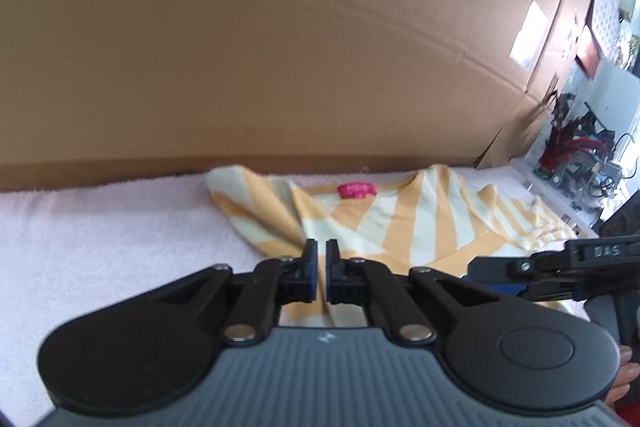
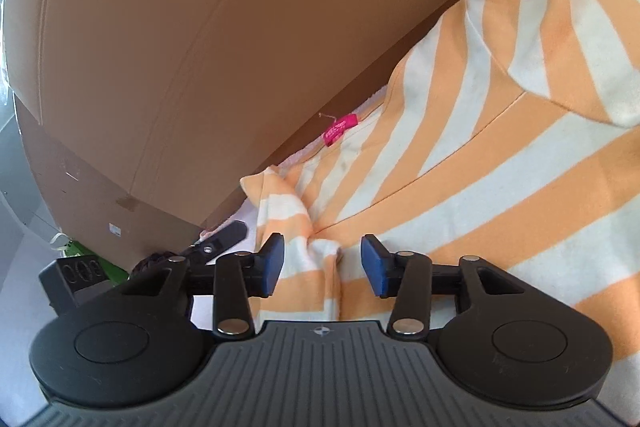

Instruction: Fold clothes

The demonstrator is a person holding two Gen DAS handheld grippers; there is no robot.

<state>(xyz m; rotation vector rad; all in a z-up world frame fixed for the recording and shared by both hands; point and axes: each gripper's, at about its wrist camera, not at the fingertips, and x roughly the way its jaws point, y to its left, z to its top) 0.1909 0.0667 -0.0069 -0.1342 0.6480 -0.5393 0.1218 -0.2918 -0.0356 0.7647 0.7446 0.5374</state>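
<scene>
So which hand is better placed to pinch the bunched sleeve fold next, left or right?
Right, probably. The right tongs stand open astride the bunched fold of the striped shirt, so closing should pinch it. The left tongs are shut, and whether they hold cloth cannot be told.

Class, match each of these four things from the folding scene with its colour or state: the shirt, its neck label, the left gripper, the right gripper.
Things:
1. shirt
2. neck label
3. left gripper
4. right gripper

Descriptions:
A. jaws apart over bunched cloth
B. pink
C. orange and white stripes
D. jaws shut

Pairs: 1-C, 2-B, 3-D, 4-A
</scene>
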